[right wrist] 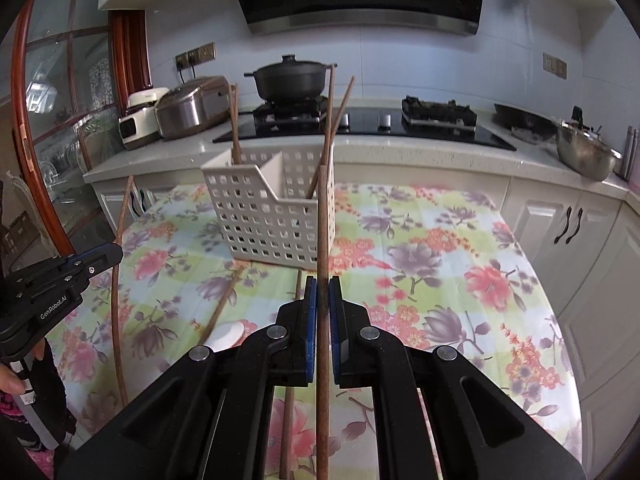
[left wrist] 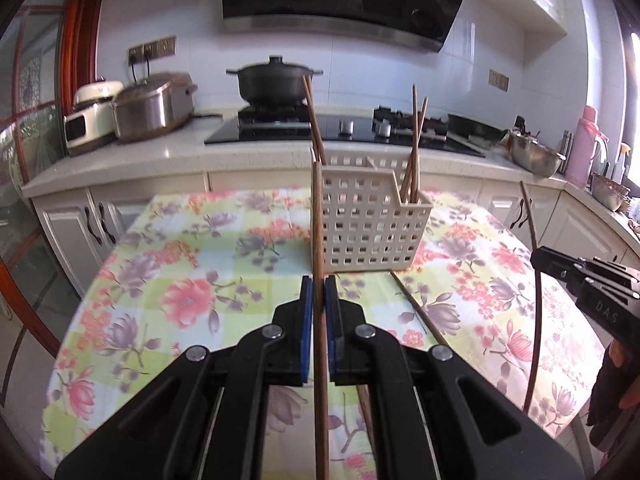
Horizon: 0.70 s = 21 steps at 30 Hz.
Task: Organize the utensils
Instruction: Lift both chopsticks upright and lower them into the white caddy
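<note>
Showing table (left wrist: pixel 168 248), white slotted basket (left wrist: pixel 368 220) near its middle. Left gripper (left wrist: pixel 319 292), right gripper (right wrist: pixel 322 292): jaws each nearly closed on upright chopstick (left wrist: pixel 318 240) before basket. Sticks judged light, stiff, slippery; mid-shaft hold suits.

A black lidded pot (left wrist: pixel 274 80) sits on the gas hob (left wrist: pixel 344 126); a steel rice cooker (left wrist: pixel 154 106) stands left on the pale bench (left wrist: pixel 160 156).

The basket (left wrist: pixel 370 220) stands on the table (left wrist: pixel 192 280), chopsticks (left wrist: pixel 414 152) inside, counter (left wrist: pixel 160 156) behind.
</note>
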Each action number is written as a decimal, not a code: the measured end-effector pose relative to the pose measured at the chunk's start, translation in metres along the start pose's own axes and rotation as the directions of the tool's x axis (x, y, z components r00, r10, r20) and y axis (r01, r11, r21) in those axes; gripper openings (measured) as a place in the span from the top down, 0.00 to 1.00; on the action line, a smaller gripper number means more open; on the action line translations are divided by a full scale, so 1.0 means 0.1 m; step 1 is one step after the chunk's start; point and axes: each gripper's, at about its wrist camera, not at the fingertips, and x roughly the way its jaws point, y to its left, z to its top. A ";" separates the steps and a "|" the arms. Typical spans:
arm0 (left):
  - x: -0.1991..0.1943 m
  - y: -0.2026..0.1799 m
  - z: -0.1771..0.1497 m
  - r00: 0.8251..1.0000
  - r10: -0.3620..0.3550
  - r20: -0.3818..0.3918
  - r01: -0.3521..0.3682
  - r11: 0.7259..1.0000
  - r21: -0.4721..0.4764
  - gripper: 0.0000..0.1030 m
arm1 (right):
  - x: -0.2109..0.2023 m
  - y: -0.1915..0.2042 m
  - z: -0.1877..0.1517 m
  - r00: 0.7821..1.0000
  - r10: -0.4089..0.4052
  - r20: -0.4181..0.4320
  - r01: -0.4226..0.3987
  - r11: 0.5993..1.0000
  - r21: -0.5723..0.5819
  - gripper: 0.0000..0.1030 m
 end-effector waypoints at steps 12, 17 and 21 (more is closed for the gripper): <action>-0.40 -0.02 -0.06 0.997 0.024 0.076 -0.026 0.999 0.020 0.94 | -0.38 0.09 -0.03 0.996 -0.020 0.082 0.021 1.000 -0.020 0.94; -0.46 -0.04 -0.09 0.994 0.038 0.100 -0.041 0.999 0.029 0.94 | -0.42 0.03 -0.05 0.995 -0.030 0.097 0.030 1.000 -0.001 0.94; -0.48 -0.06 -0.10 0.993 0.039 0.108 -0.042 0.999 0.031 0.94 | -0.44 0.01 -0.07 0.994 -0.030 0.104 0.029 1.000 0.008 0.94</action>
